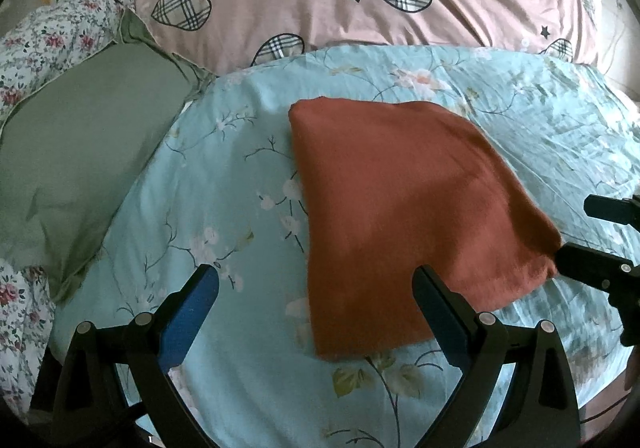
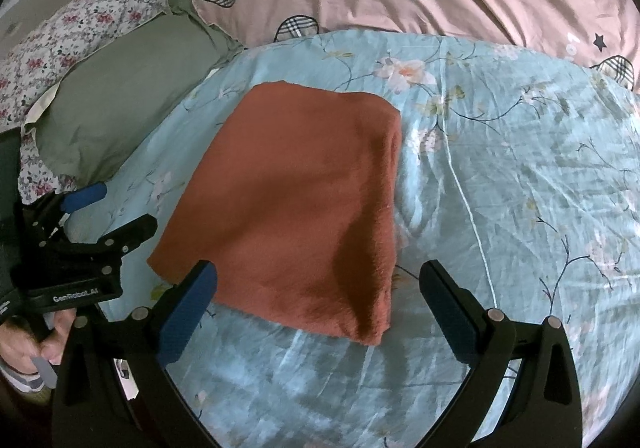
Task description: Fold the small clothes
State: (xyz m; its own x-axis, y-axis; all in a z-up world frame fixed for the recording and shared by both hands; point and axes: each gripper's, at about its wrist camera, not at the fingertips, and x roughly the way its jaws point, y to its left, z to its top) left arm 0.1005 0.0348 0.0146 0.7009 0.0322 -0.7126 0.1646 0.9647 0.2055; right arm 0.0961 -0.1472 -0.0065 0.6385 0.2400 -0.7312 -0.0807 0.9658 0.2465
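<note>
left tongs [image 1: 316,304] spread wide, right tongs [image 2: 318,300] spread wide

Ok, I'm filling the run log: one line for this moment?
rust cloth folded flat on blue floral sheet | left gripper open | right gripper open | neither gripping

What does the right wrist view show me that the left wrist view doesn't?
Only the right wrist view shows the person's hand gripping the left gripper's handle, and the cloth's thick folded right edge. Only the left wrist view shows the right gripper reaching in from the right, its lower finger at the cloth's near right corner. Both show the rust-red cloth folded flat on the blue floral sheet, the green pillow, the pink quilt, and both grippers open.
</note>
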